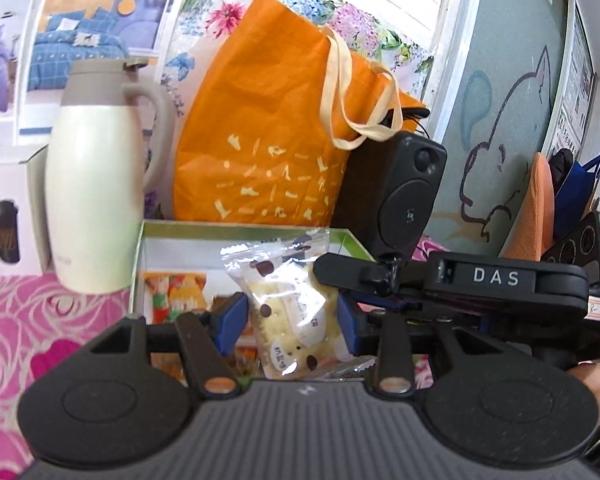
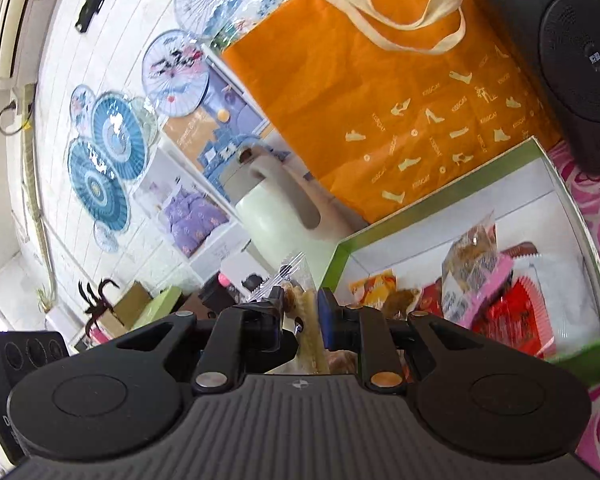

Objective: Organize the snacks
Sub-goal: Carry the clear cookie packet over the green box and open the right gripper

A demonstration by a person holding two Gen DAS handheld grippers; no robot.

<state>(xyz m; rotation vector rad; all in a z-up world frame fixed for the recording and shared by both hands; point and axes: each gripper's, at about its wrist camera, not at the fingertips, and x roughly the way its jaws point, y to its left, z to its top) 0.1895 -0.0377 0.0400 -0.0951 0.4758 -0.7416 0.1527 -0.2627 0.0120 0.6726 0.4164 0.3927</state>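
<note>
A clear packet of pale crackers [image 1: 288, 312] with brown dot print hangs upright above the green-rimmed white box [image 1: 240, 226]. My left gripper [image 1: 290, 320] is shut on it, blue pads [image 1: 232, 318] pressing both sides. My right gripper [image 1: 332, 270], black and labelled DAS, comes in from the right, its tips at the packet's upper right edge. In the right wrist view the same packet [image 2: 312, 320] shows edge-on between the jaws of my right gripper [image 2: 300, 316], which is shut on it. The box [image 2: 340, 264] holds several wrapped snacks [image 2: 472, 276].
Behind the box stand a cream jug [image 1: 96, 200], an orange tote bag [image 1: 268, 152] and a black speaker [image 1: 404, 200]. A white carton with a cup picture [image 1: 4, 216] sits at the left. The table has a pink floral cloth [image 1: 20, 340].
</note>
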